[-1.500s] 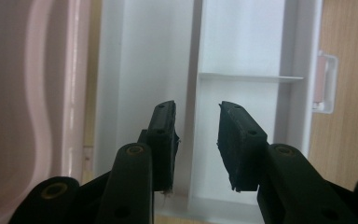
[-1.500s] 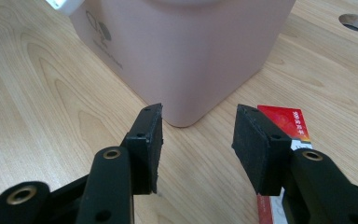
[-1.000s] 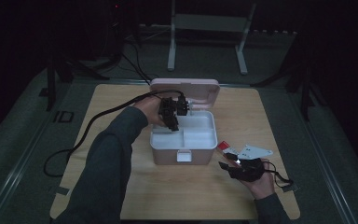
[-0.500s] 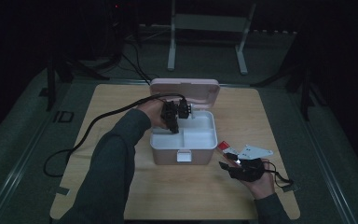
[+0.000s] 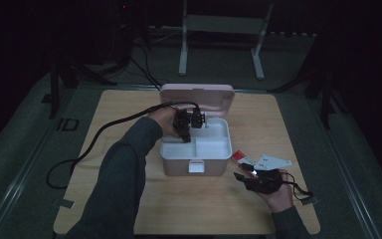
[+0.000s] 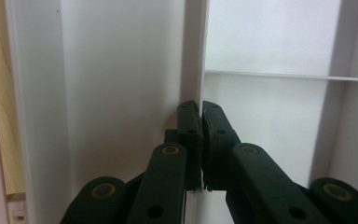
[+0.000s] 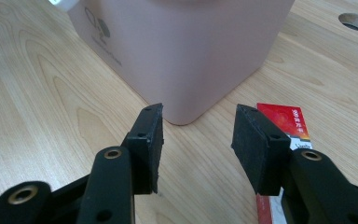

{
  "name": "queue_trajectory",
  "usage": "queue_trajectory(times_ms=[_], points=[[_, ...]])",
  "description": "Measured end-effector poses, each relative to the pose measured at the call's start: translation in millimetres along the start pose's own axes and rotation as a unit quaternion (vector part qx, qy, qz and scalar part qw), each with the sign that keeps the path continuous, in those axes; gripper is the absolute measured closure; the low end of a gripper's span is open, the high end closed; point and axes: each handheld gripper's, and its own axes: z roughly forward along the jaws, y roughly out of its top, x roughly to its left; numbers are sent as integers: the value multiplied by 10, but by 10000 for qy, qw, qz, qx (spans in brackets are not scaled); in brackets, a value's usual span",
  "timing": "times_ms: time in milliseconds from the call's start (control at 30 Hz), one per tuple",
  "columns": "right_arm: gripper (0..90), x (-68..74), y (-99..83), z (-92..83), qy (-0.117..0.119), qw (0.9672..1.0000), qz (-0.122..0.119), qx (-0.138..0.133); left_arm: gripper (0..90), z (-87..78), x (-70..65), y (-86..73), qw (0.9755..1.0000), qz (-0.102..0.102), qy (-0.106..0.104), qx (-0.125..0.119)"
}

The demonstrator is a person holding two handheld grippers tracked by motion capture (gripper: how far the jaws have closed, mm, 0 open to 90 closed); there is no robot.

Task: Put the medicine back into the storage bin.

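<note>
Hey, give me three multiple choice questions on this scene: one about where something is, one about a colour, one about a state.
1. Where is the left tool?
A. inside the box
B. on the floor
C. on the bare table
2. What colour is the box outside?
A. blue
B. pink
C. green
3. How do the right tool's jaws stand?
A. open
B. shut on a card
C. shut on the box

Answers: A, it reaches into the tray in the box; B, its walls are pink; A, an empty gap shows between them.

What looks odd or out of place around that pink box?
Nothing is spilled or broken. The pink box sits squarely with its lid up. One oddity: the left gripper has just been closing on the white divider inside. A red card lies beside the box.
</note>
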Motion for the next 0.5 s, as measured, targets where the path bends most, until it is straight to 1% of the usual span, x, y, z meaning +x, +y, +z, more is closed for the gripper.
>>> queue_trajectory(times_ms=[33, 67, 300, 367, 467, 500], points=[[524, 1, 0, 0, 0, 10000, 3, 3, 876, 0, -5, -1, 10000, -22, -16, -4], [524, 1, -1, -1, 2, 10000, 5, 6, 878, 2, -17, -5, 9999, -96, -46, -12], [525, -2, -3, 0, -1, 10000, 13, 6, 887, -3, -31, -4, 9999, -89, -67, -18], [525, -4, -7, 4, -2, 10000, 12, 11, 888, -15, -19, 1, 10000, 59, -24, -14], [525, -6, -8, 5, -2, 10000, 7, 10, 889, -21, -25, -6, 10000, 60, -2, -36], [525, -7, -9, 4, -2, 10000, 9, 3, 889, -17, -51, -15, 9999, -122, -62, -45]])
